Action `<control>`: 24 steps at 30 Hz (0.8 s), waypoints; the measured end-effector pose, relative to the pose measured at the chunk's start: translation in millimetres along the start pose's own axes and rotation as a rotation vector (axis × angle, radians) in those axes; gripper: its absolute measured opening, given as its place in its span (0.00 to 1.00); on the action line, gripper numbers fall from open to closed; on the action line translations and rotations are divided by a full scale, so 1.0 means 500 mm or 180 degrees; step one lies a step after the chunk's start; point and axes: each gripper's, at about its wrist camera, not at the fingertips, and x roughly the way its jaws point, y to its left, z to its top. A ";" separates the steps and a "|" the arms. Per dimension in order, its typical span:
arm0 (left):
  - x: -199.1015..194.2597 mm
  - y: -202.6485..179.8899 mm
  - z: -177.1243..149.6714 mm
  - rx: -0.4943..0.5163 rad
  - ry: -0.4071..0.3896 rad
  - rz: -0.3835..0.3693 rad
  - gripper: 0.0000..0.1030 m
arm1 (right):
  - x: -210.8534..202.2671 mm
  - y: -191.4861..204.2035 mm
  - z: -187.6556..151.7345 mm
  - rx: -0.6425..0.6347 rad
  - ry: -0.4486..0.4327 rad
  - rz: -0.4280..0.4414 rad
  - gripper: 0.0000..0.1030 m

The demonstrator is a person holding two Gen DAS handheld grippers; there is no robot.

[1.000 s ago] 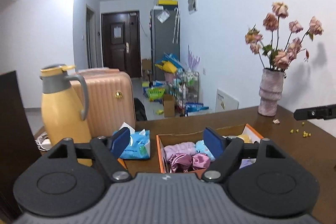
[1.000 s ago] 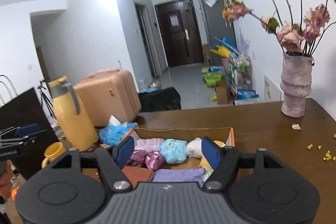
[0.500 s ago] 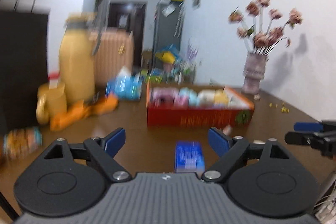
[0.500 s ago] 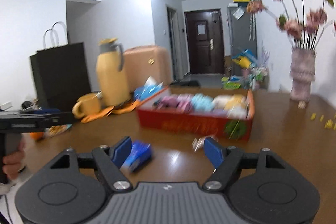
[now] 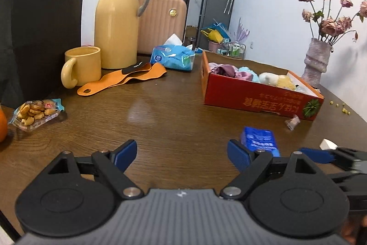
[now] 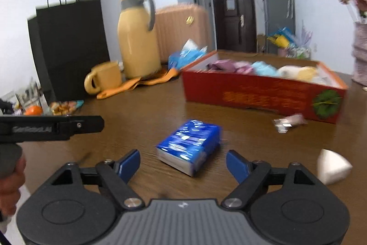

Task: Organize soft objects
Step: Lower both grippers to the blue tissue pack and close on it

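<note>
A red cardboard box (image 5: 252,95) (image 6: 259,95) stands on the brown table and holds several soft things: pink and purple cloths, a light blue plush, white and yellow plushes. A blue tissue pack (image 6: 190,149) (image 5: 260,140) lies on the table in front of the box. My right gripper (image 6: 183,164) is open and empty, with the pack just ahead between its fingers. My left gripper (image 5: 182,153) is open and empty above bare table, left of the pack. The right gripper's tip shows at the right edge of the left wrist view.
A yellow jug (image 5: 118,22), a yellow mug (image 5: 81,66), an orange strap (image 5: 123,79), a blue tissue bag (image 5: 172,56), a cookie packet (image 5: 34,113) and a black bag (image 5: 41,15) stand at the left. A vase (image 5: 315,61), a candy wrapper (image 6: 286,122) and a white wedge (image 6: 332,165) are at the right.
Both grippers have pulled back from above the box and come down low over the table's near side. The blue pack now lies right in front of my right gripper.
</note>
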 end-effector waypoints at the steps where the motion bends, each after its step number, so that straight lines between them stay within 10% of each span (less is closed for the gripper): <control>1: 0.009 0.005 0.005 -0.0015 0.0017 -0.0002 0.85 | 0.025 0.009 0.009 0.0008 0.0049 -0.0039 0.79; 16: 0.152 -0.096 0.053 0.0284 0.0134 -0.0781 0.86 | -0.026 -0.155 0.010 0.0221 0.0027 -0.0899 0.73; 24: 0.297 -0.174 0.124 0.0746 0.0553 -0.1518 0.43 | -0.022 -0.113 0.013 0.0533 0.0089 0.0130 0.55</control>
